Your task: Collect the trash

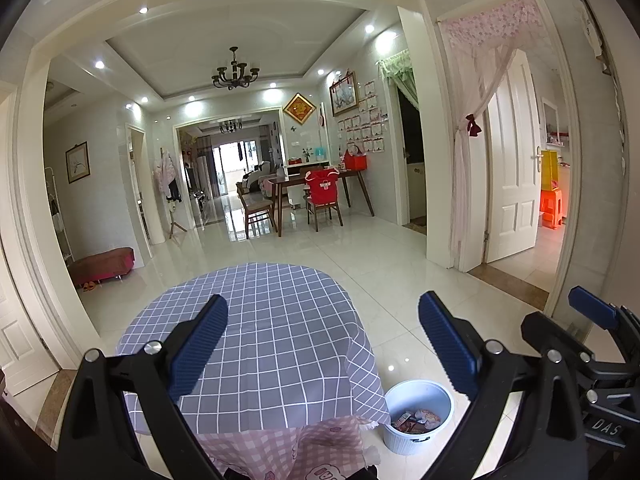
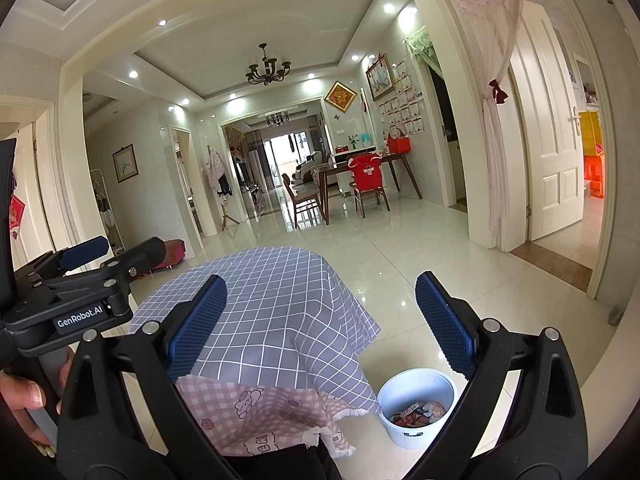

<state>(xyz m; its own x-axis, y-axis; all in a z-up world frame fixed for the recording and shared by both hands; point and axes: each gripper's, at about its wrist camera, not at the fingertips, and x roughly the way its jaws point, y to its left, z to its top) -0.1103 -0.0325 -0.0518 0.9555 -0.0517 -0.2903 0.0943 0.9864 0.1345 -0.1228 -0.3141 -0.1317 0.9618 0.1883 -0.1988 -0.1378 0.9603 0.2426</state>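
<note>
A white ribbed bin stands on the floor to the right of a small table and holds several crumpled wrappers. The table wears a grey checked cloth with nothing lying on it. My left gripper hovers open over the table, nothing between its blue pads. My right gripper is open too, above the table's near right side and empty. Each gripper shows at the edge of the other's view: the right one, the left one.
A pink patterned cloth hangs under the grey one. Glossy white floor tiles stretch ahead to a dining table with chairs. A white door stands open at the right. A person's hand holds the left gripper's handle.
</note>
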